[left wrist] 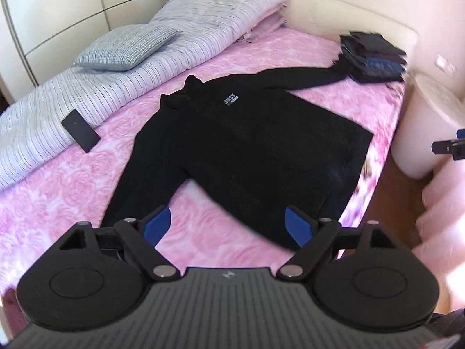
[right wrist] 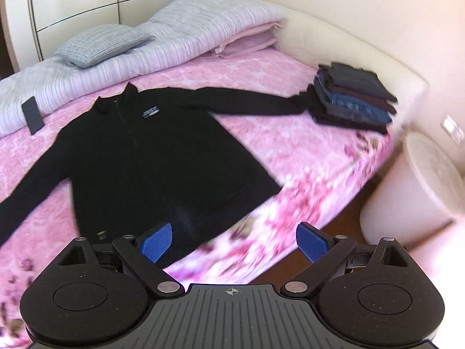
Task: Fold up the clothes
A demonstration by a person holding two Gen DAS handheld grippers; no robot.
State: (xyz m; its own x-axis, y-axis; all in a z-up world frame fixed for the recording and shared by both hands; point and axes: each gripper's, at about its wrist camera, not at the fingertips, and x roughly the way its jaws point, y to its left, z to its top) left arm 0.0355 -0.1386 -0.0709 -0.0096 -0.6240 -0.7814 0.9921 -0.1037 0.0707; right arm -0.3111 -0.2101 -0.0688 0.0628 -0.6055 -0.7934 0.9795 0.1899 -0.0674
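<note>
A black pullover (left wrist: 250, 142) lies spread flat, front up, on the pink rose-patterned bedspread (left wrist: 72, 192), with both sleeves stretched out to its sides. Taking the stack of folded clothes (right wrist: 354, 99) as the landmark: one sleeve runs straight toward that stack and its cuff touches the stack's near side, while the other sleeve points directly away from it. The line through both sleeves is the garment's longest reach. The collar points toward the striped duvet (right wrist: 174, 37) bunched along the far side of the bed, and the hem points toward the bed's near edge. A small pale logo sits on the chest, on the half nearer the stack. The stack holds several dark and blue items piled flat.

Well away from the stack, beyond the far sleeve, a dark flat phone-like slab (left wrist: 80, 131) rests at the duvet's edge, and a checked cushion (left wrist: 128, 48) lies on the duvet.

The left gripper (left wrist: 228, 226) hovers over the hem with its blue fingers (left wrist: 158, 224) spread wide, holding nothing. The right gripper (right wrist: 234, 242) hovers over the hem corner and bed edge, fingers likewise wide apart and empty.
</note>
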